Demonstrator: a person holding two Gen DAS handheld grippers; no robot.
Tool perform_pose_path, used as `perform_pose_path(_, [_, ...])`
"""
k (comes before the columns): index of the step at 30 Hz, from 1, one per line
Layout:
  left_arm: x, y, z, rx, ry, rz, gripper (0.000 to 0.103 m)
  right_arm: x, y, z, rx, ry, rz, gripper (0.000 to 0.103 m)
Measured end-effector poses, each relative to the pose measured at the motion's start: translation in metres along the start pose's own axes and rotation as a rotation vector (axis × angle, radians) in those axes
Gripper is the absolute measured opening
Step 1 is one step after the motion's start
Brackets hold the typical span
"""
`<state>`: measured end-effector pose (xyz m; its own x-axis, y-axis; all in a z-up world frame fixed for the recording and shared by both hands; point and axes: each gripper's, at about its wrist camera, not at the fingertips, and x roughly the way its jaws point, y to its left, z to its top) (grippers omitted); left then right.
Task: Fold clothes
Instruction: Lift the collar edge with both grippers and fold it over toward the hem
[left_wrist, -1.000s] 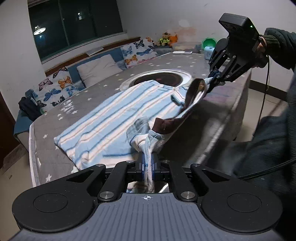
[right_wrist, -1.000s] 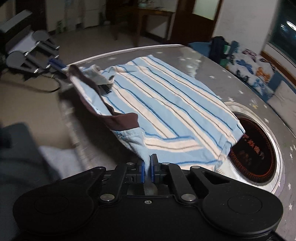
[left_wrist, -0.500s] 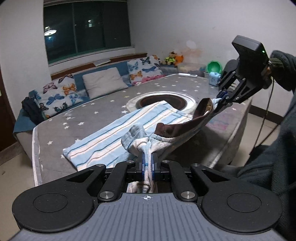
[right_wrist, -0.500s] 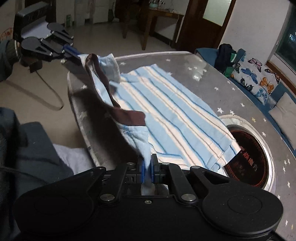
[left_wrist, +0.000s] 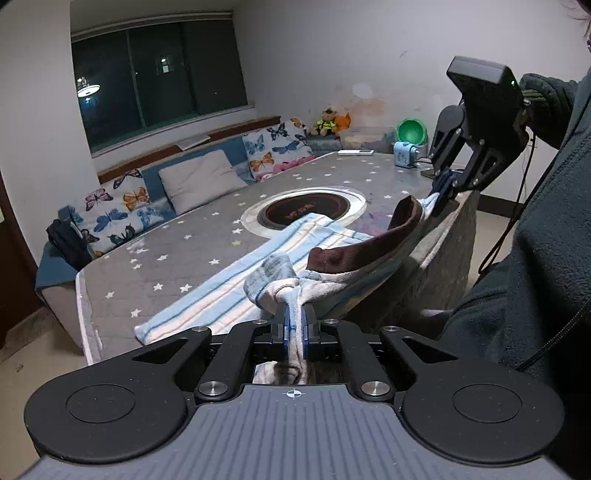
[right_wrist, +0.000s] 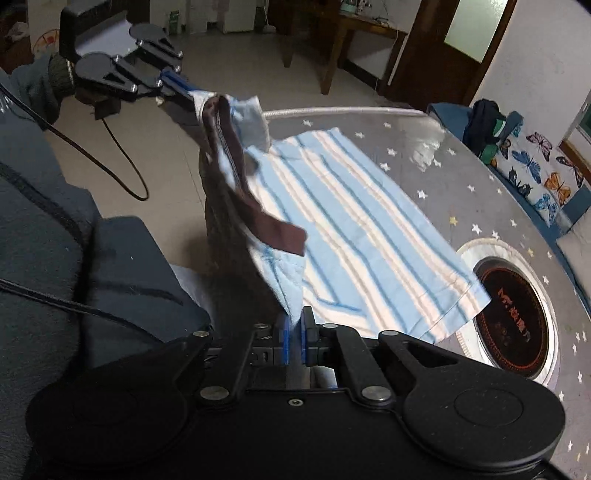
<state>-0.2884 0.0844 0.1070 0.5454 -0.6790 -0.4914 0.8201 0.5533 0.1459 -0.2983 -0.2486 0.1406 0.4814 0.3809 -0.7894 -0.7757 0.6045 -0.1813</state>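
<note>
I hold the light-blue shirt with white and darker blue stripes (left_wrist: 236, 291) by its two shoulder ends, one in each gripper, so its dark brown ribbed collar (left_wrist: 369, 247) hangs stretched in the air between them at the near edge of the grey star-printed tablecloth (left_wrist: 155, 258). My left gripper (left_wrist: 294, 328) has its blue-padded fingers pressed together on a bunched, twisted wad of the shirt's fabric, which runs down between the pads and out below them. My right gripper (right_wrist: 293, 332) is likewise clamped on a thin fold of the pale blue cloth. From the left wrist view the right gripper (left_wrist: 445, 188) sits higher and farther off, over the table's corner, pinching the shirt's other end just past the collar. From the right wrist view the left gripper (right_wrist: 181, 86) is out beyond the table edge over the tiled floor (right_wrist: 155, 147), with the collar (right_wrist: 236, 177) sagging in a loose band from it toward me. The rest of the shirt (right_wrist: 369, 240) lies flat on the tablecloth (right_wrist: 424, 147), its stripes running lengthwise, and its far hem reaches the silver rim of the round black built-in hotplate (right_wrist: 517, 314) set in the table, overlapping it slightly. Butterfly-print cushions (left_wrist: 110, 210) line the bench behind the table under the dark window (left_wrist: 159, 92).
</note>
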Motion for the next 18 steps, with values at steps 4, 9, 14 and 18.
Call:
perform_pose_path(4, [-0.004,0.0,0.0,0.011,-0.007,-0.009,0.007,0.003,-0.013,0.004,0.021,-0.019,-0.012,0.006])
perform_pose_path(9, [-0.009,-0.005,-0.001,0.028,-0.012,-0.043,0.007,0.007,-0.007,0.003,-0.004,0.042,0.048,0.006])
perform_pose_path(14, [-0.019,-0.021,-0.009,0.054,0.002,-0.066,0.007,0.001,0.003,0.003,0.005,0.06,0.084,0.006])
perform_pose_path(18, [-0.027,-0.026,-0.014,0.054,0.005,-0.067,0.007,-0.003,0.013,0.002,-0.008,0.091,0.12,0.006])
